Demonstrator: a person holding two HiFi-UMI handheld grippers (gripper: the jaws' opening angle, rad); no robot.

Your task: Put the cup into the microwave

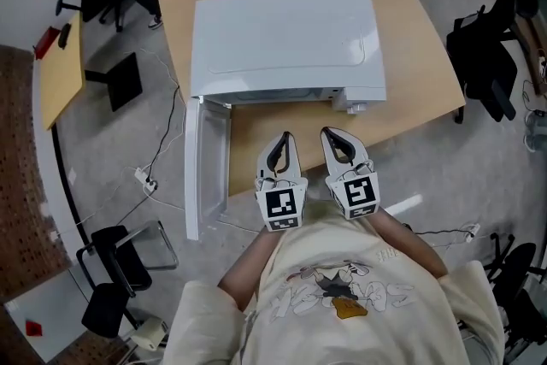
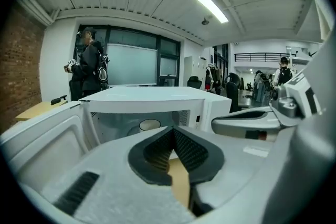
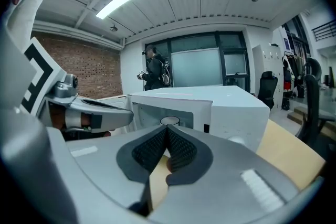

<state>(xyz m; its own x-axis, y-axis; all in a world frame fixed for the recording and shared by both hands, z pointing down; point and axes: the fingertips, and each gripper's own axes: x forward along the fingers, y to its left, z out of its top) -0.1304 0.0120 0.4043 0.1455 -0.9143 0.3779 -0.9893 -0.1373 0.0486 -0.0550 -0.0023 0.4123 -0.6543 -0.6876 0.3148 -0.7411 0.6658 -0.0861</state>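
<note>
Cup [image 2: 149, 125] sits inside the microwave [image 1: 282, 38], whose door [image 1: 205, 167] is swung open to the left; the microwave stands on a tan table [image 1: 410, 38]. Left gripper [image 1: 283, 138] & right gripper [image 1: 332, 134] hover side by side just in front of the opening. Both have jaws closed tip to tip, w/ nothing btw them.

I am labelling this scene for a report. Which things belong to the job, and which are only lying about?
Job: microwave, its open door, cup inside it, left gripper and right gripper, both shut and empty.
Lying about: office chair, floor cables, side table, person in the background.
</note>
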